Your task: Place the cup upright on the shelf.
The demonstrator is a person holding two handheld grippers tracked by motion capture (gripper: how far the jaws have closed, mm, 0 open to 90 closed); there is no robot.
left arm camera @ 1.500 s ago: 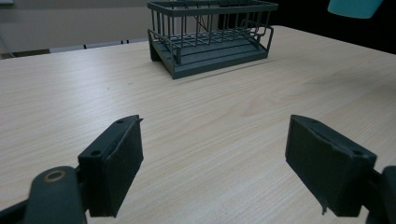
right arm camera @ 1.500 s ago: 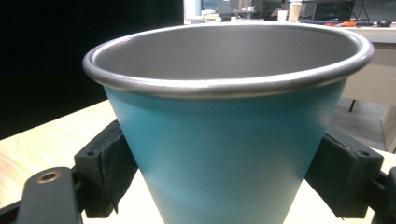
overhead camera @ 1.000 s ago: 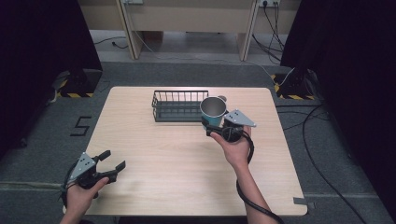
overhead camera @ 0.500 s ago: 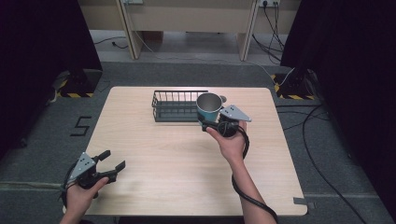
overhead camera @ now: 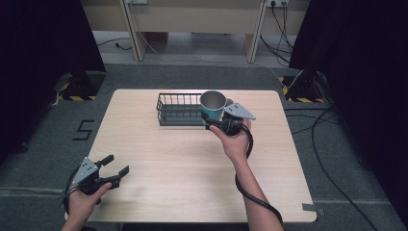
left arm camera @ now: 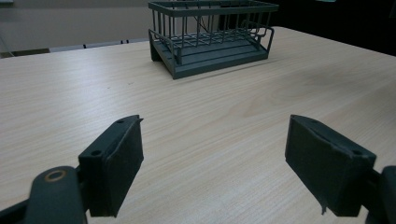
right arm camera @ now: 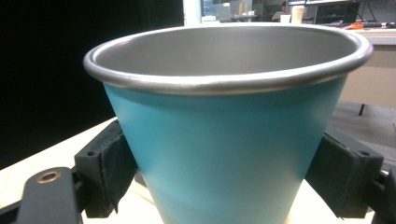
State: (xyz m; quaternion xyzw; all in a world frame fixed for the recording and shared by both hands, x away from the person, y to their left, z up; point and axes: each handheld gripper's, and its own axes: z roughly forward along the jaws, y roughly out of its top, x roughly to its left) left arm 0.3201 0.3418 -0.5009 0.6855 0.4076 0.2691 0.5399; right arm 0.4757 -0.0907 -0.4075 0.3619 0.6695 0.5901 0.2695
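While I held right gripper (overhead camera: 215, 119) clamped on teal cup (overhead camera: 212, 106) upright, beside wire basket (overhead camera: 179, 109); left gripper (overhead camera: 114, 167) rested released, jaws apart, near table (overhead camera: 159, 159) corner.

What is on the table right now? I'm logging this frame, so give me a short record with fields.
held item: teal cup, upright, metal rim
holder: right gripper, jaws against the cup's sides
cup position: at the right end of the wire basket
left gripper: open, holding nothing, near the table's front left corner
basket contents: none visible
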